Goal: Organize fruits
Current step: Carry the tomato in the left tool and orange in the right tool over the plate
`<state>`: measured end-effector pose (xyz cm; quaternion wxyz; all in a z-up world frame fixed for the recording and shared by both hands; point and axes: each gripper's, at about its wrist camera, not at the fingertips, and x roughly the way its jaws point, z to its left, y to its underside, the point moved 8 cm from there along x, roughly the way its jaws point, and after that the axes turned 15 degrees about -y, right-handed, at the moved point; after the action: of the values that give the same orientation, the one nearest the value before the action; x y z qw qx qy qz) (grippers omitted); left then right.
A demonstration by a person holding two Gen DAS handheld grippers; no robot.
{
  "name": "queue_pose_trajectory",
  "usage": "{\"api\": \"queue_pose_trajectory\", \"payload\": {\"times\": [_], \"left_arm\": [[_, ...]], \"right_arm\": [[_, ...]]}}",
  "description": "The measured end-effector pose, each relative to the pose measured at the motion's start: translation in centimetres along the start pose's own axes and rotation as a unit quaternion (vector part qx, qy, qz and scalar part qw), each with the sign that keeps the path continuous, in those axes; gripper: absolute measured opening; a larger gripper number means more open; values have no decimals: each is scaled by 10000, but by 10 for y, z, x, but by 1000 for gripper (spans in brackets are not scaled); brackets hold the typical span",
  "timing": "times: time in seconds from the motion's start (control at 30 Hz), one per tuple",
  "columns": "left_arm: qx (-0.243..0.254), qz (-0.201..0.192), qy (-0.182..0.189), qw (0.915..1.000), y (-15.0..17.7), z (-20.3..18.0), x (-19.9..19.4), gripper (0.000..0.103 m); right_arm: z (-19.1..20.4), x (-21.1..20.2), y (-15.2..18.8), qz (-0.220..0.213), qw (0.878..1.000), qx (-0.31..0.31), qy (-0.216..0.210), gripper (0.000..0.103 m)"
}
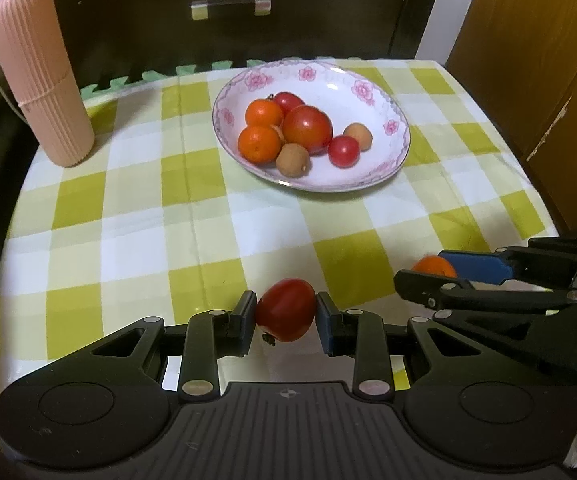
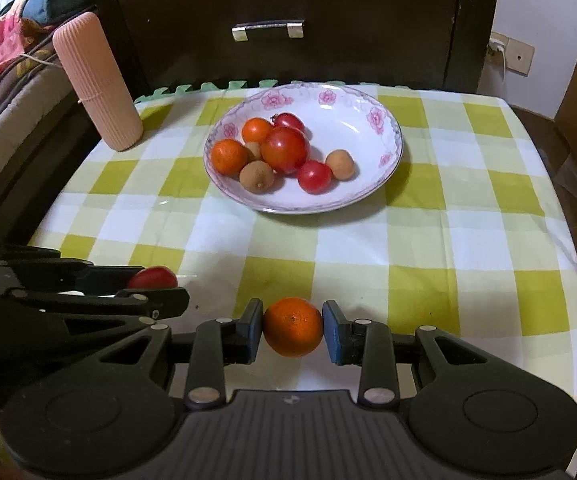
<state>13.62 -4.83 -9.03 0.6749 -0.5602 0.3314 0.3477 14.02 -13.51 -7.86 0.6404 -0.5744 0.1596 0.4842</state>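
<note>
The left gripper point(image 1: 286, 312) has its 2 fingers pressed against the sides of a red tomato point(image 1: 286, 310), which sits between the pads just above the checked tablecloth point(image 1: 128, 220). The right gripper point(image 2: 293, 328) grips an orange point(image 2: 293, 332) the same way, 1 pad on each side of it. In the left wrist view the right gripper shows to the right of the left fingers, with the orange point(image 1: 434, 266) partly hidden between its pads. In the right wrist view the left gripper lies to the left of the right fingers, the tomato point(image 2: 153, 277) peeking out above it.

Well ahead of both pairs of fingers stands a flowered bowl point(image 1: 368, 76) holding 3 tomatoes, 2 oranges and at least 2 small brown fruits. Ahead and to the left of the fingers a ribbed pink cylinder point(image 1: 36, 76) stands upright near the cloth's far corner.
</note>
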Motion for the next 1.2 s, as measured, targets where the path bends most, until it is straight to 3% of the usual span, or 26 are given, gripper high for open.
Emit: {"api": "queue_pose_trajectory", "payload": {"times": [0.6,1.2], "left_arm": [[-238,-386,89,9989,-64,2,-2,37],[-355,-413,44,9985,-126,0,39,37]], "right_arm": [[-19,-6,-60,-487,9986,217,18,31],[-63,33,-117,-665,9956,654,-62,32]]}}
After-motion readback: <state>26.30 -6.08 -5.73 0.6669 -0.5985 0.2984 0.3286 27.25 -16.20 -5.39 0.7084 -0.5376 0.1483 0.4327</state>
